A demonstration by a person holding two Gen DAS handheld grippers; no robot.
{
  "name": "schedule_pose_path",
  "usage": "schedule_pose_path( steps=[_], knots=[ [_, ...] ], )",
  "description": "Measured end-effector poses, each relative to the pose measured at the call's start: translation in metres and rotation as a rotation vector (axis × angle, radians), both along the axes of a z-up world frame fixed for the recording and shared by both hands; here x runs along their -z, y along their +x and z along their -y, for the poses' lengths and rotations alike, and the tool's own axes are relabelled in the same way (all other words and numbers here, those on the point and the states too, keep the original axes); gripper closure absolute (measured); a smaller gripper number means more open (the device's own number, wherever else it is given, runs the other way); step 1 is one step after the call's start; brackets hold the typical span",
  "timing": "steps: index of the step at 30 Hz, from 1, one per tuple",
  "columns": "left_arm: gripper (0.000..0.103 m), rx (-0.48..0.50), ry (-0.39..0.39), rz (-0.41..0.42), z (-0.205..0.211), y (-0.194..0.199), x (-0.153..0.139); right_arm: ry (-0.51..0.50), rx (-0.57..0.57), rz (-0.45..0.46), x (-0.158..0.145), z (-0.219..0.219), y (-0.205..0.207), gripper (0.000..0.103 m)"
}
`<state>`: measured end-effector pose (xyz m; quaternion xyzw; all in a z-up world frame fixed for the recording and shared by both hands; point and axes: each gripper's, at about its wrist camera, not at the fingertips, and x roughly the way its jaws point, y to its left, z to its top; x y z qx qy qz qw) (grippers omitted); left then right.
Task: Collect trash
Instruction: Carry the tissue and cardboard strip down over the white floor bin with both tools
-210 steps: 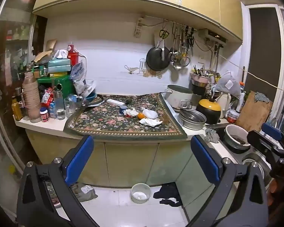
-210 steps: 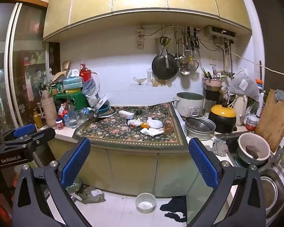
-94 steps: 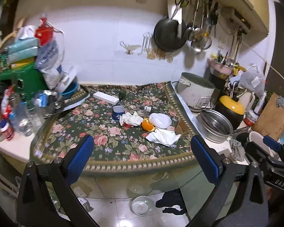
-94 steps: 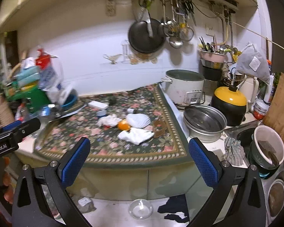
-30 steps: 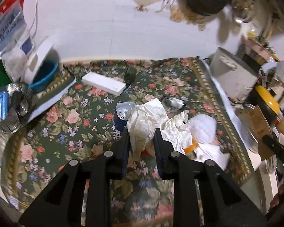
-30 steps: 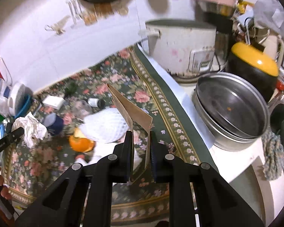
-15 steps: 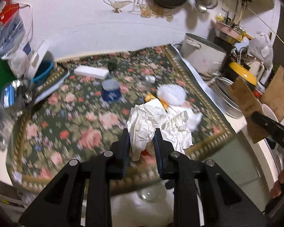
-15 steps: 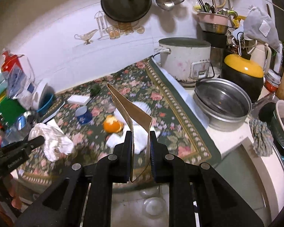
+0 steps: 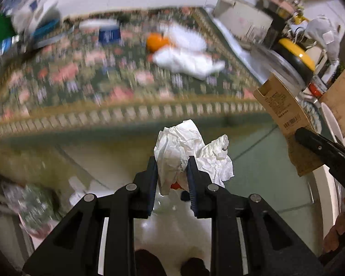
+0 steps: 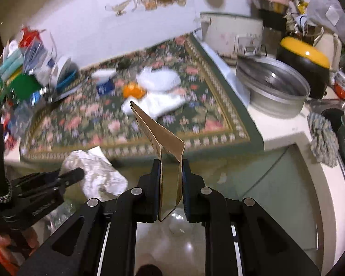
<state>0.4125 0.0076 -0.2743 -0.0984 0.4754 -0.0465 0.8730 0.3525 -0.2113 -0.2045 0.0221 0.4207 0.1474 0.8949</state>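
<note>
Grippers: two.
Left gripper (image 9: 171, 172): pinches one crumpled white tissue (image 9: 191, 151), frame centre, below counter edge.
Right gripper (image 10: 171, 179): clamps one folded brown card (image 10: 163, 138), centre.
Counter, upper middle: one orange peel (image 10: 132, 90), two white wads (image 10: 158, 89).

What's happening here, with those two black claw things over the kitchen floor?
A person is clearing trash off the counter with a hand-held gripper in each hand. The left gripper is shut on crumpled white paper; the right gripper is shut on folded brown cardboard. Both are out past the counter edge, above the floor. An orange peel and white wrappers remain on the floral mat.
</note>
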Motion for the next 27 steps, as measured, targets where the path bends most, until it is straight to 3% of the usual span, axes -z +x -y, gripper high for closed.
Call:
schedule_pose_path(
  steps=[8,17,23,27],
  knots=[
    [0.079,-0.06,-0.008,-0.159,0.028,-0.016,0.12,-0.019,-0.09,-0.121,0.097,0.02,-0.005,0.088],
    [0.078,-0.068,-0.058,-0.373,0.025,0.0,0.322,-0.059,-0.123,-0.237,0.252,0.001,0.002,0.088],
    [0.078,-0.045,-0.076,-0.42,0.026,0.015,0.423,-0.056,-0.126,-0.309,0.353,-0.019,0.016,0.087],
    [0.078,-0.03,-0.083,-0.403,0.024,0.025,0.461,-0.031,-0.155,-0.321,0.404,-0.03,0.024,0.086]
  ],
)
